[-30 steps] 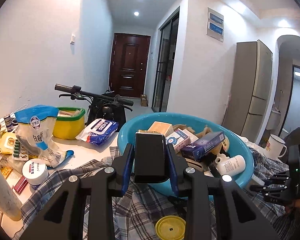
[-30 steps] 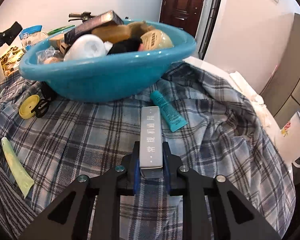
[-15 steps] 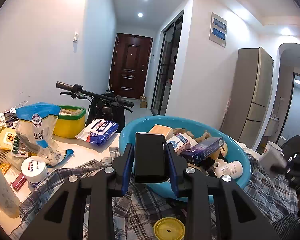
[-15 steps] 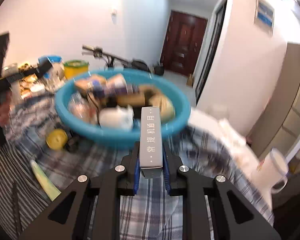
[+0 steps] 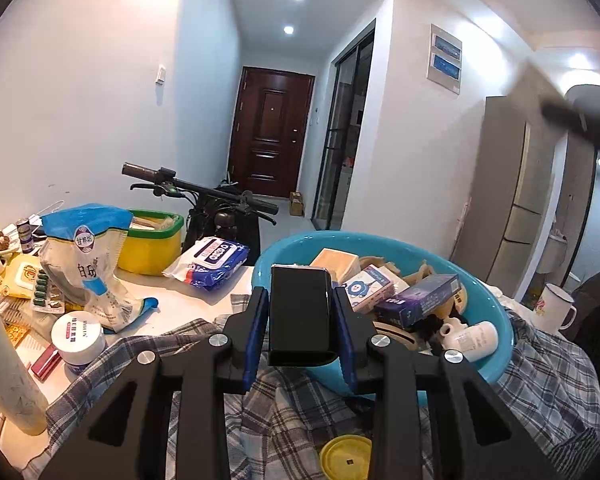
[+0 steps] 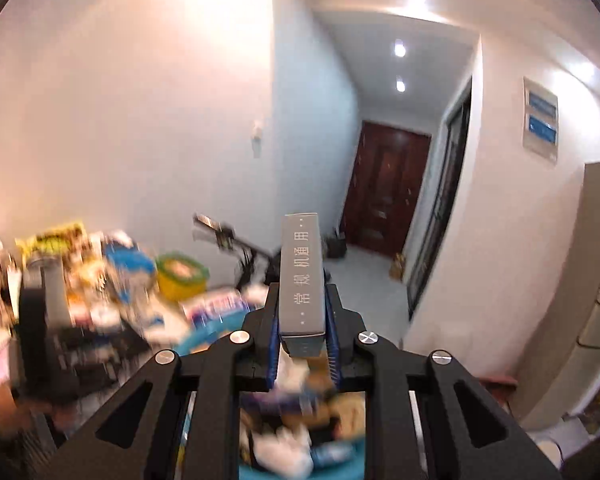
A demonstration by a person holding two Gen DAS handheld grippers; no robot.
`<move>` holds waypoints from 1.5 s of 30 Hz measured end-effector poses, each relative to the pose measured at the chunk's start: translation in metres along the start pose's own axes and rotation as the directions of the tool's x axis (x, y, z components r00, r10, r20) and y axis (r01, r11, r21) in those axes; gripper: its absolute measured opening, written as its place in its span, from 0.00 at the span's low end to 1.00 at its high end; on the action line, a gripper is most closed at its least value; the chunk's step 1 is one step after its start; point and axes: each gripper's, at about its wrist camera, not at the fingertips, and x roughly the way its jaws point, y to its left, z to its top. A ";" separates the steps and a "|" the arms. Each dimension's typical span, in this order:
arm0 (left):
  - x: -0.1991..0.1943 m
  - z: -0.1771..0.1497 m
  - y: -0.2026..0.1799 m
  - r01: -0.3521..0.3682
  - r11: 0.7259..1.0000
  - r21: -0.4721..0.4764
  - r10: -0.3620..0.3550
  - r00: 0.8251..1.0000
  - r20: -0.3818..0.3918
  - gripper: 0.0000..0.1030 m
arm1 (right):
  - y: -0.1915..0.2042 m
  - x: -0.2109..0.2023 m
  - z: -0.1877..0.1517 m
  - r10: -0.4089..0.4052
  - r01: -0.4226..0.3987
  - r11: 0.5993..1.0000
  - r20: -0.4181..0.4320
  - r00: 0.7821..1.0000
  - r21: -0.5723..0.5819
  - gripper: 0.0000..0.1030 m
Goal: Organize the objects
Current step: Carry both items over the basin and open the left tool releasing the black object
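The left gripper [image 5: 300,320] is closed on a black box [image 5: 299,312], which stands upright between its blue pads, in front of the near rim of a blue basin [image 5: 496,344]. The basin rests on a plaid cloth [image 5: 540,384] and is full of small things: a purple box [image 5: 418,300], a white and blue carton [image 5: 368,288], a tan block [image 5: 336,260] and a white bottle [image 5: 474,338] lying near the right rim. A yellow lid [image 5: 346,458] lies on the cloth below the basin. To the left, on the white table [image 5: 188,304], are a wipes pack [image 5: 212,258], a yellow tub with green rim [image 5: 152,242], a white and blue bag [image 5: 88,268] and a white jar [image 5: 78,338]. A white mug [image 5: 554,306] stands at the right. The right gripper [image 6: 302,320] clamps a long grey box [image 6: 303,276] with white characters along it, pointing forward above the basin; below it the things are too blurred to tell.
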 end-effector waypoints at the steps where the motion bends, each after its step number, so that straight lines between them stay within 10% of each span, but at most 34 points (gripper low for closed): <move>1: 0.000 0.000 0.000 -0.004 1.000 0.001 0.004 1.000 -0.001 0.33 | 0.003 0.002 0.007 0.001 -0.001 1.000 0.021 1.000 -0.003 0.18; 27: 0.008 -0.008 -0.004 -0.140 0.989 0.052 0.141 0.990 -0.010 0.33 | -0.064 0.045 -0.028 0.030 -0.047 0.978 0.085 0.996 0.204 0.18; 45: -0.049 0.098 -0.074 -0.120 0.979 0.164 0.091 0.980 0.175 0.33 | -0.077 0.041 -0.031 0.098 -0.123 0.961 0.111 0.989 0.246 0.18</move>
